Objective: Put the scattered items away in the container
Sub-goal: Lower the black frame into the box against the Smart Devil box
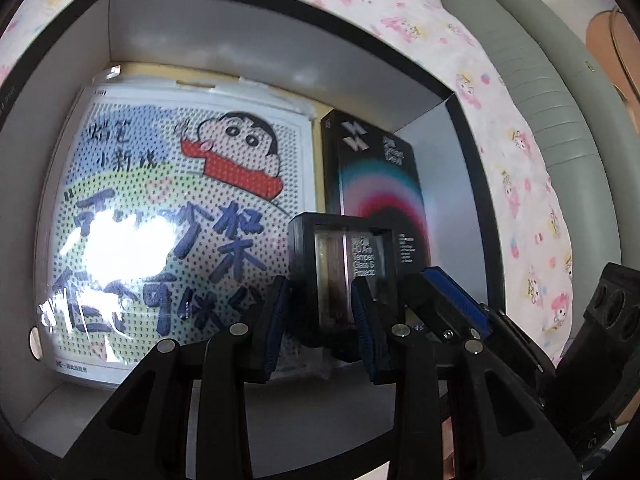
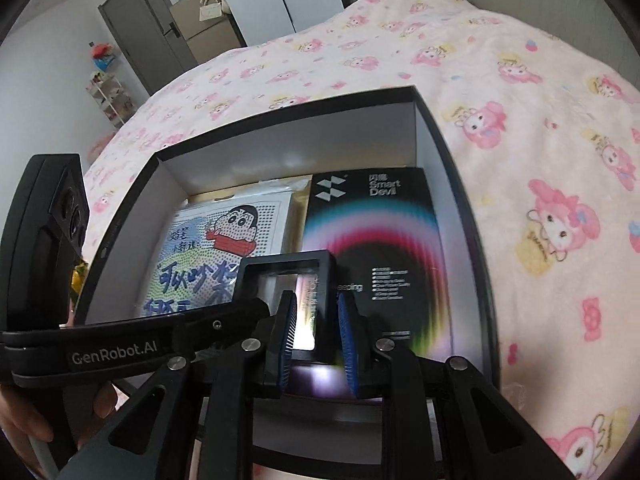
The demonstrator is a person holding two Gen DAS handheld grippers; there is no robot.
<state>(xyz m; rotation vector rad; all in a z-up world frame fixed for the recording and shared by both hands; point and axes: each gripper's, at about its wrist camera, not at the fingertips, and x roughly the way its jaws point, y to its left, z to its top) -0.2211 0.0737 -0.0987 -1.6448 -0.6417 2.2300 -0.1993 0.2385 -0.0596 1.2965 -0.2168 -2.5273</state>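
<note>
the right gripper [image 2: 316,330] pinches a small black-framed display case [image 2: 292,280] between its blue ribbed pads [image 2: 347,344], holding it over the open black box [image 2: 424,136] on the bed. the left gripper [image 1: 320,322] also has that case [image 1: 344,256] between its blue pads [image 1: 366,320], but whether both pads press on it cannot be told. in the left wrist view the case stands just ahead of the left fingers, with the right gripper's blue-padded finger [image 1: 452,292] coming in at its right side; printed words show through its clear window.

the right wrist view alone shows the left device [image 2: 44,248] from outside, a hand [image 2: 24,424] under it at the lower left, and the room beyond: a grey door [image 2: 140,24] and a small shelf [image 2: 112,96].

below the case, inside the box, a cartoon-print pack [image 1: 168,216] lies on the left and a black package with a rainbow ring [image 2: 384,240] lies on the right, side by side. the box sits on a pink cartoon-print blanket [image 2: 520,140]. the left wrist view adds a grey-green padded headboard [image 1: 540,80] past the blanket.
</note>
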